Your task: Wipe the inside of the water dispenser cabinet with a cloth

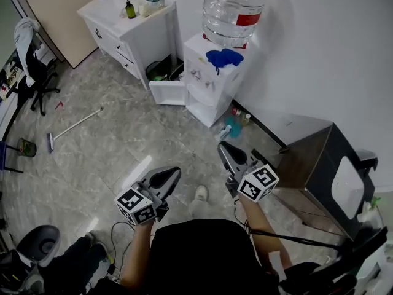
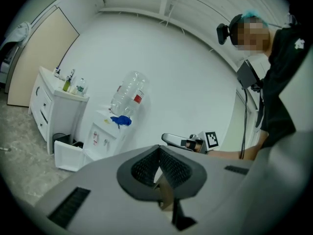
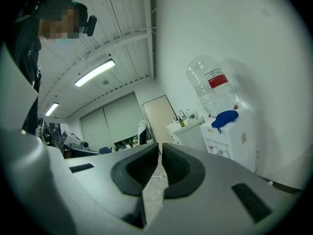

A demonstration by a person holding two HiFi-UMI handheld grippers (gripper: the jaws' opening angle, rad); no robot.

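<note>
The white water dispenser (image 1: 212, 78) stands against the wall with a large clear bottle (image 1: 232, 8) on top. Its lower cabinet door (image 1: 167, 92) hangs open to the left. A blue cloth (image 1: 224, 57) lies on the dispenser's top, also visible in the left gripper view (image 2: 121, 121) and the right gripper view (image 3: 224, 118). Both grippers are held level, well short of the dispenser. My left gripper (image 1: 173, 172) is shut with nothing in it, and so is my right gripper (image 1: 223, 146). The cabinet's inside is hidden from here.
A white drawer unit (image 1: 126, 32) with bottles stands left of the dispenser, a dark bin (image 1: 161, 70) between them. A mop (image 1: 70, 128) lies on the floor at left. A steel cabinet (image 1: 316, 158) stands at right. A spray bottle (image 1: 228, 128) sits by the dispenser's base.
</note>
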